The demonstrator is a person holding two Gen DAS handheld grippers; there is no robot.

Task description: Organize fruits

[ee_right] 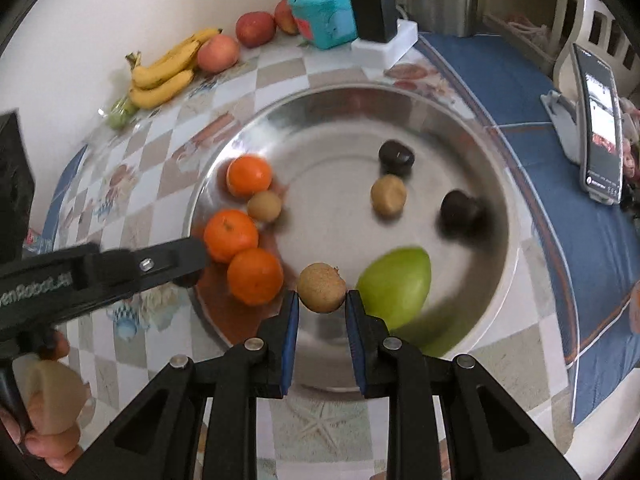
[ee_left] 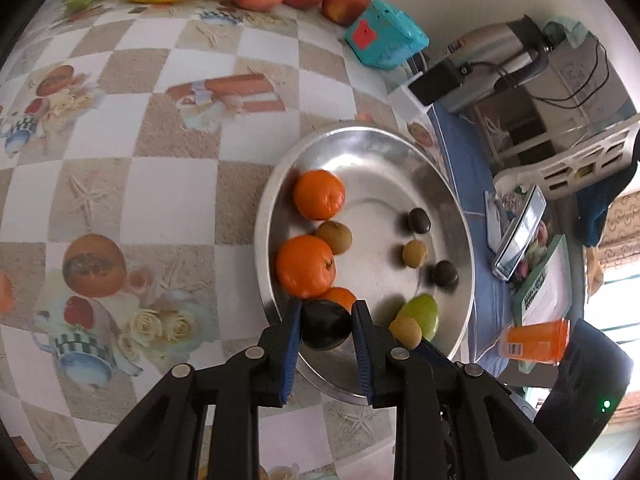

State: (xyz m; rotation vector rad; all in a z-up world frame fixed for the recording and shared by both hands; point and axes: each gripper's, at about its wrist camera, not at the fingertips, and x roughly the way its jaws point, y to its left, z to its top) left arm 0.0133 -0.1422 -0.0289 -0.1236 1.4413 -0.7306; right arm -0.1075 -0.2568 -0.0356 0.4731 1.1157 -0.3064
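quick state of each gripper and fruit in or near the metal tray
left gripper: shut on a dark round fruit
right gripper: shut on a brown kiwi-like fruit
three oranges: lying together at one side of the metal tray
green mango: lying in the tray, blurred
bananas: on the table by the wall, outside the tray

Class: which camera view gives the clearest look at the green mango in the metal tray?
The right wrist view: the green mango lies large and almost wholly visible, if slightly blurred. In the left wrist view it is small, partly hidden behind a brown fruit.
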